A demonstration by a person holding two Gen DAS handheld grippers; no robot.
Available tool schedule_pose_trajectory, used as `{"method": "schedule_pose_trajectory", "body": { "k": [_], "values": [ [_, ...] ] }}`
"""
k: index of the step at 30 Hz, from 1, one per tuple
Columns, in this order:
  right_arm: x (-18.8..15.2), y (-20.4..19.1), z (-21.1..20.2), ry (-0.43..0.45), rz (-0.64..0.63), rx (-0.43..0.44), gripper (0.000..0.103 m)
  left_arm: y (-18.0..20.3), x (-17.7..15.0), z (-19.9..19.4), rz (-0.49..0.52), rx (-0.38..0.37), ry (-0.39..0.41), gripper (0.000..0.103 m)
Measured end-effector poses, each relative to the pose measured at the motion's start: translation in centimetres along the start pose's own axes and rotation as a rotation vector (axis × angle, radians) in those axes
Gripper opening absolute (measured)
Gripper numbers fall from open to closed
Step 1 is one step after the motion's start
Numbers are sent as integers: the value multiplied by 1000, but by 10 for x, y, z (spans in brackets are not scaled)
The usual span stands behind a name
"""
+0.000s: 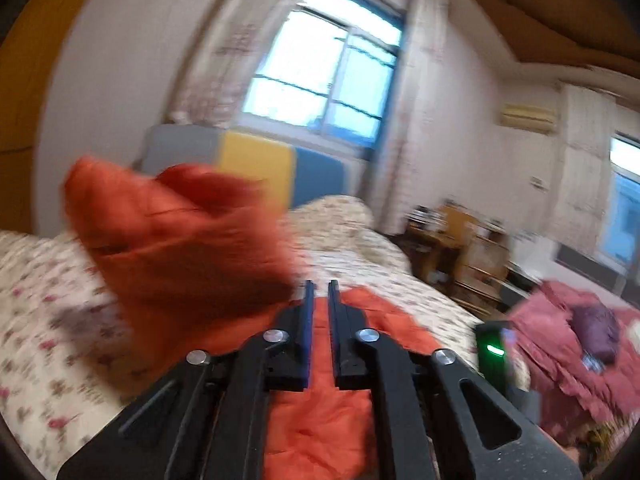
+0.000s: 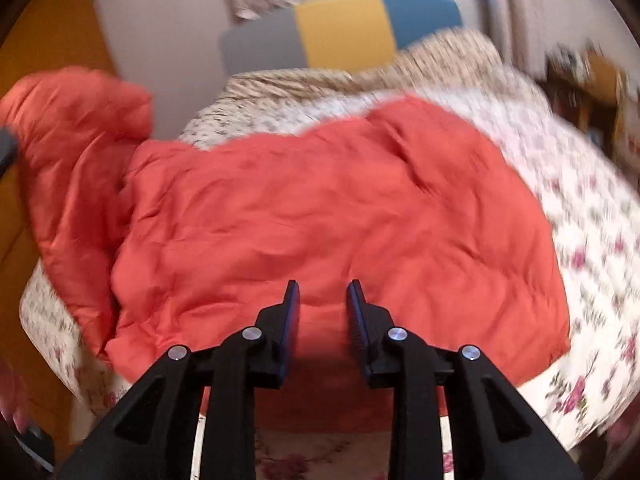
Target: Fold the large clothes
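Note:
An orange padded jacket (image 2: 320,216) lies spread over the floral bed sheet (image 2: 592,240). Its left part (image 2: 72,120) is raised off the bed, next to a dark shape at the picture's left edge. In the left wrist view this raised flap (image 1: 180,240) is blurred and brushes the outer side of one finger. My left gripper (image 1: 321,286) is shut above the jacket (image 1: 320,420), and I see no cloth between its pads. My right gripper (image 2: 323,292) hangs open over the jacket's near edge, with nothing pinched.
A grey, yellow and blue headboard (image 1: 256,168) stands under a window (image 1: 320,76). Wooden shelves (image 1: 460,252) and a heap of pink bedding (image 1: 560,340) are to the right. A black device with a green light (image 1: 492,348) sits beside the bed.

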State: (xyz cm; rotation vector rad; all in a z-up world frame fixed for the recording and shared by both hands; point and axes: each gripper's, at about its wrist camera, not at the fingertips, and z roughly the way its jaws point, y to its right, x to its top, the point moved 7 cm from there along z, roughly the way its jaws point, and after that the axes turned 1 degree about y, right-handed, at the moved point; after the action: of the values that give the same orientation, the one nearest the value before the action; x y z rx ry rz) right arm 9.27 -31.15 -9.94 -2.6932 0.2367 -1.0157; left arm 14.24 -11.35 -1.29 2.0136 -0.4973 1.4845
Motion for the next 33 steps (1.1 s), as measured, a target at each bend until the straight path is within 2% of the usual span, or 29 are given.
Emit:
{"method": "schedule_pose_trajectory", "body": {
  "k": [1, 3, 4, 5, 7, 9, 11, 12, 13, 15, 16, 18, 20, 22, 24, 26, 29, 31, 32, 33],
  "values": [
    [6, 2, -6, 18, 31, 56, 27, 14, -1, 5, 55, -23, -4, 0],
    [23, -10, -20, 75, -28, 107, 55, 30, -7, 14, 137, -39, -18, 0],
    [31, -15, -27, 102, -66, 98, 57, 32, -9, 16, 149, -35, -22, 0],
    [41, -24, -32, 132, -123, 80, 58, 28, -12, 17, 127, -33, -27, 0],
    [46, -29, -25, 106, -166, 54, 57, 10, -17, 14, 33, -22, -48, 0],
    [41, -25, -10, 59, -153, 40, 57, -17, -27, 7, -72, 43, -93, 0],
    [31, -21, 7, 9, -108, 57, 57, -46, -40, -3, -163, 117, -132, 8],
    [24, -19, 11, -10, -82, 67, 57, -65, -48, -12, -216, 165, -154, 27],
    [17, -19, 12, -13, -70, 76, 57, -80, -54, -23, -263, 207, -155, 56],
    [8, -28, 11, -7, -77, 93, 57, -109, -63, -50, -360, 302, -111, 79],
    [5, -33, 10, -2, -94, 97, 57, -121, -68, -65, -403, 337, -88, 79],
    [0, -41, 6, 4, -123, 109, 57, -140, -79, -83, -470, 400, -109, 79],
    [-6, -48, 4, 0, -139, 128, 57, -161, -99, -103, -596, 476, -143, 79],
    [-10, -56, 4, -11, -149, 158, 57, -178, -119, -113, -732, 498, -165, 79],
    [-13, -62, 3, -9, -167, 182, 57, -192, -133, -113, -836, 496, -180, 79],
    [-15, -71, 2, 1, -213, 199, 57, -208, -137, -107, -911, 452, -132, 79],
    [-23, -86, -1, -15, -256, 244, 55, -226, -133, -84, -933, 398, -77, 79],
    [-28, -98, 0, -21, -297, 238, 50, -235, -139, -73, -967, 375, -57, 78],
    [-31, -101, 2, -24, -316, 237, 44, -237, -135, -70, -941, 380, -15, 75],
    [-36, -107, 6, -39, -344, 234, 34, -236, -134, -68, -926, 384, -16, 61]
  ]
}}
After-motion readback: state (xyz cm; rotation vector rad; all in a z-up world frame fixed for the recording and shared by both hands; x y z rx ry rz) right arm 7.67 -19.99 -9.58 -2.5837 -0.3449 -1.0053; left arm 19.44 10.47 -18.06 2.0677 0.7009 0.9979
